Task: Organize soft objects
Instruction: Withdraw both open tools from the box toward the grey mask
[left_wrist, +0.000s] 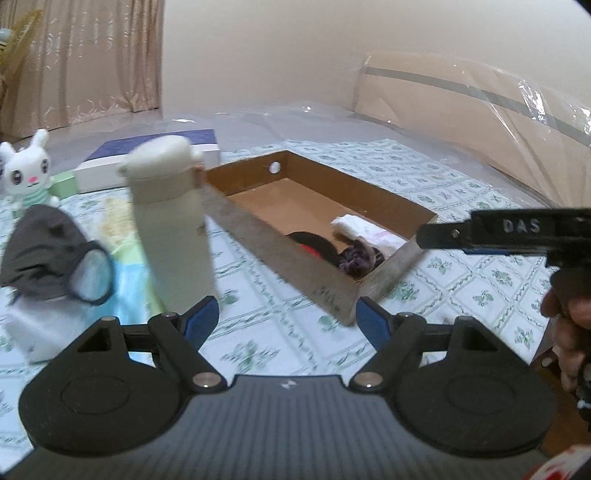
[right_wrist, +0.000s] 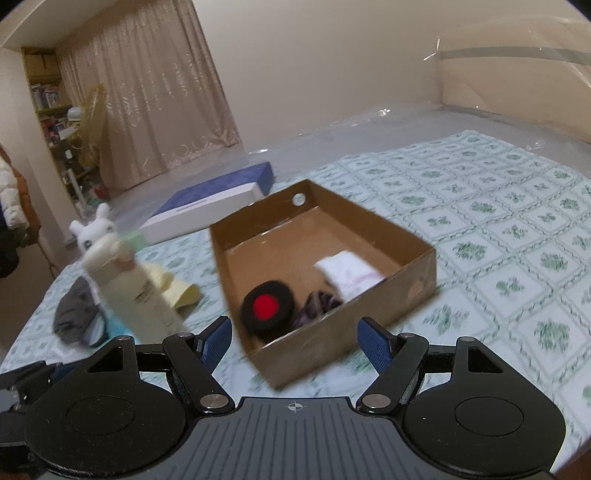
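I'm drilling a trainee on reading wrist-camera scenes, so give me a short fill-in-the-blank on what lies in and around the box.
1. The black pad in the cardboard box has a ____ centre.
2. The cream bottle stands ____ the box.
3. The plush toy is shaped like a ____.
4. Both grippers hold ____.

Missing words: red; outside; rabbit; nothing

- We are holding the left gripper (left_wrist: 288, 317) with jaws wide, nothing between them.
- Cardboard box (left_wrist: 280, 247) is sitting on the patterned cloth (left_wrist: 461, 192), containing a white cloth (left_wrist: 364, 230), black round item (left_wrist: 314, 245), purple scrunchie (left_wrist: 356, 258).
- Cream bottle (left_wrist: 171, 221) is standing left, beside a grey plush (left_wrist: 51, 254) and white bunny (left_wrist: 27, 173).
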